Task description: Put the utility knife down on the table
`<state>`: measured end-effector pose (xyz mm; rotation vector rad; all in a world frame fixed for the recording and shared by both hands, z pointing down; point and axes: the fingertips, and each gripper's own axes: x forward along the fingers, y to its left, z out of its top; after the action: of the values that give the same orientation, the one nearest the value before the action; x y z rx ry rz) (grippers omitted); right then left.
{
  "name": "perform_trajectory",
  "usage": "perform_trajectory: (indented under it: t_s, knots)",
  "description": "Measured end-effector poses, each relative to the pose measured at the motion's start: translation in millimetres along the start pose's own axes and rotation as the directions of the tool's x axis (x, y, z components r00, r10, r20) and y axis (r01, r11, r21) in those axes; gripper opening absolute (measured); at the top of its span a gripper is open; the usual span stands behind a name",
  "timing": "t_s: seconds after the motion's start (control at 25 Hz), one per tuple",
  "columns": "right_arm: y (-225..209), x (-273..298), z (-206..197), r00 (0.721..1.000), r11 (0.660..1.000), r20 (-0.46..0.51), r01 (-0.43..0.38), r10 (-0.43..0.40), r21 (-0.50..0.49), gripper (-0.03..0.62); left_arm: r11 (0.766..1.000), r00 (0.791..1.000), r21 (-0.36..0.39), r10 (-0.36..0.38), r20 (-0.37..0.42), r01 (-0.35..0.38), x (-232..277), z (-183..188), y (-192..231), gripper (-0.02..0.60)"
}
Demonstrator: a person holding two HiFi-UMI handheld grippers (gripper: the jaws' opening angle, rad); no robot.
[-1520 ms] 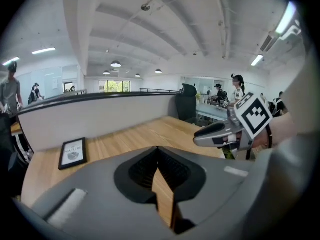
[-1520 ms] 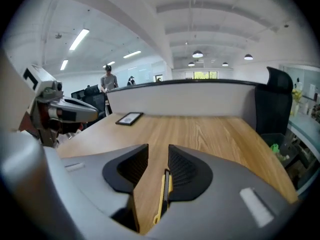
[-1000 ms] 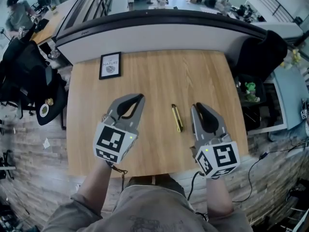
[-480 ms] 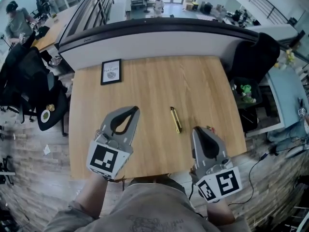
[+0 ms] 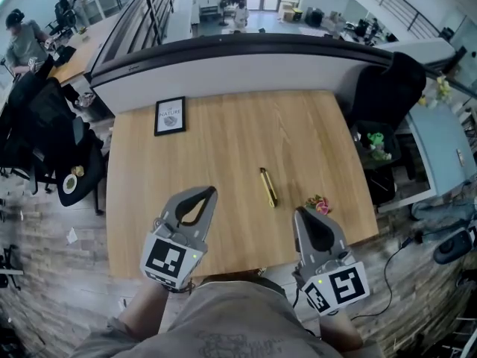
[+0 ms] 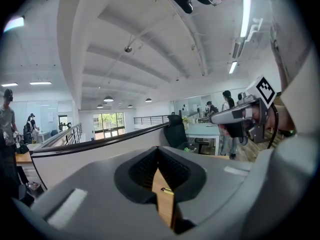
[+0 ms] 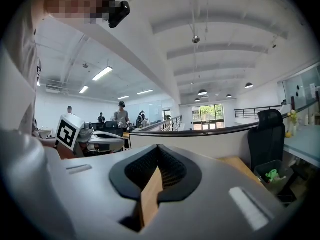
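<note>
1. The left claw (image 5: 211, 192) and right claw (image 5: 297, 213) are held at six o'clock over the light wooden bench (image 5: 223, 118), pointed toward twelve, both clenched empty.
2. The slim yellow utility knife (image 5: 268, 187) is laid flat at the bench's centre, between the claws, untouched.

We can't make out what the little pink-and-green thing (image 5: 318, 204) by the table's (image 5: 223, 148) right edge is, way too small. In the left gripper view the utility knife (image 6: 167, 190) is just a sliver. Our forearms (image 5: 141, 313) run off the head view's bottom edge.

Bright, even light from ceiling strips (image 6: 245, 14) and far windows (image 7: 212, 111), barely any shadows. Heavy fisheye warp, black corners in the gripper views, mostly sharp
</note>
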<state>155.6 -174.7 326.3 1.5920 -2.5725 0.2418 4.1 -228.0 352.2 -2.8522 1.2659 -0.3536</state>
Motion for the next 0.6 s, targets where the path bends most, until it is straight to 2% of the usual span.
perform_trajectory:
  t_s: [0.48,0.6]
  knots:
    - [-2.9,6.1,3.2,1.0,0.999,-0.002,-0.027,0.027,-0.018,0.011,1.0,1.0,0.029,-0.013,0.018,0.012,7.9,10.8,0.4,0.002]
    - [-4.9,7.3,3.6,1.0,0.999,-0.002,-0.032,0.032,-0.019,0.01,1.0,1.0,-0.001,-0.008,0.003,0.008,10.2,10.8,-1.5,0.002]
